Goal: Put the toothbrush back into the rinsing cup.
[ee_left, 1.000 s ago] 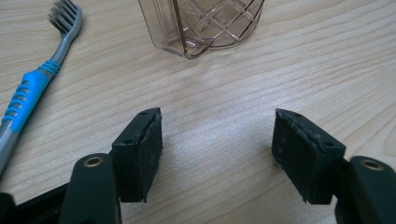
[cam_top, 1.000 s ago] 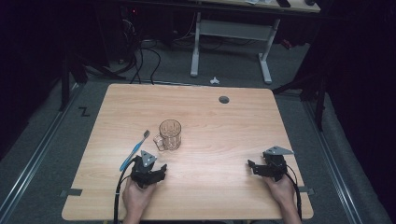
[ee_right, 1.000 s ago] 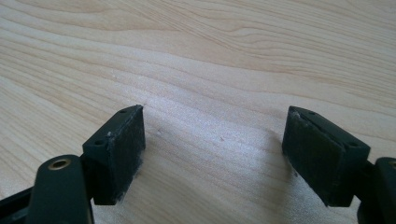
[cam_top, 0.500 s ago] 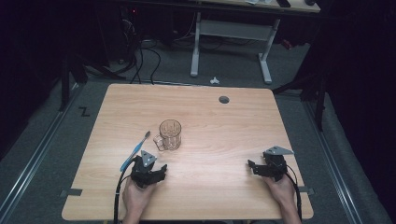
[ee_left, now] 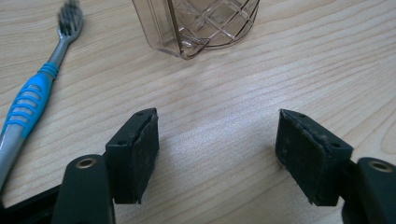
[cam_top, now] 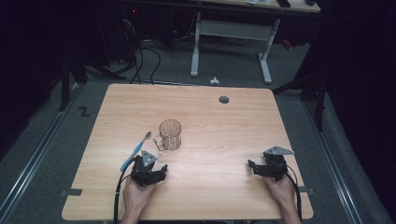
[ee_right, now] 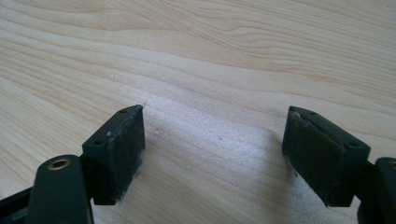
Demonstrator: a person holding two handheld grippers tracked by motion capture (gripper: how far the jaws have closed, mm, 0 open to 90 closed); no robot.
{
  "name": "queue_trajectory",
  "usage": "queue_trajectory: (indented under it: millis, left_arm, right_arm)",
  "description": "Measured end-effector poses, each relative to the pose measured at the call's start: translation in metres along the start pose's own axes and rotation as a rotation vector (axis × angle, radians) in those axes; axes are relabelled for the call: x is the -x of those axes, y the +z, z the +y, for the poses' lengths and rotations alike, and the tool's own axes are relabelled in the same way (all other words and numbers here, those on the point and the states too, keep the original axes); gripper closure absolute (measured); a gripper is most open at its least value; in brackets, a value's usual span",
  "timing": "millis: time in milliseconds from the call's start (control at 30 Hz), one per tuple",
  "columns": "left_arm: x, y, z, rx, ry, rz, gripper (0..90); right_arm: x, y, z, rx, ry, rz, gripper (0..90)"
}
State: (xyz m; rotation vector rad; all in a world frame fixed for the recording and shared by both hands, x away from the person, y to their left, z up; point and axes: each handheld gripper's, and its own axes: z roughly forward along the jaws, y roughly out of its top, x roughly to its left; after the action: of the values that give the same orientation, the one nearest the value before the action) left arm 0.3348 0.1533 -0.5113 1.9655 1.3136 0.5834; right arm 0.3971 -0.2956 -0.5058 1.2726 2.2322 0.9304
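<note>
Clear glass mug (cam_top: 170,134) upright at mid-tabletop (cam_top: 224,126), apparently empty; blue toothbrush (cam_top: 135,151) just left of it. Left gripper (cam_top: 156,173) and right gripper (cam_top: 252,167) rest near the front edge, fingers spread wide, holding nothing; positions unchanged from earlier

Nothing has moved since a second ago: both claws, the mug and the toothbrush lie exactly as before.
</note>
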Motion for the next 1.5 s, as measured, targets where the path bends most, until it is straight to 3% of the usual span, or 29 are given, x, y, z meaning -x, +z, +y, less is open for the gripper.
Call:
queue_trajectory:
  millis: [133,300,500,700,1033,1100,1367,1500]
  left_arm:
    - [-0.003,-0.001,0.001,-0.014,0.009,-0.008,30.7]
    - [-0.004,-0.005,0.0,-0.014,0.024,-0.001,37.2]
    - [-0.006,-0.017,0.002,0.013,0.008,0.002,38.0]
    - [-0.012,-0.026,0.0,0.002,-0.007,0.005,43.6]
    - [-0.023,-0.041,-0.002,-0.006,-0.025,0.013,45.1]
    - [-0.027,-0.044,-0.003,-0.009,-0.045,0.015,45.8]
    - [-0.036,-0.056,-0.003,0.002,-0.058,0.04,45.7]
    - [-0.049,-0.065,0.002,0.013,-0.084,0.048,45.6]
  right_arm:
    - [0.0,0.0,0.0,0.0,0.001,0.0,21.4]
    - [0.0,0.0,0.0,0.0,0.001,0.0,21.4]
    - [0.0,0.0,0.0,-0.001,0.002,0.0,21.4]
    - [0.0,0.0,0.0,0.0,-0.005,0.002,22.1]
    - [0.0,0.0,0.0,0.0,-0.007,0.006,22.1]
    - [0.0,0.0,0.0,0.0,-0.006,0.006,22.1]
    - [0.0,0.0,0.0,0.0,-0.006,0.006,22.1]
    - [0.0,0.0,0.0,0.0,-0.006,0.007,22.1]
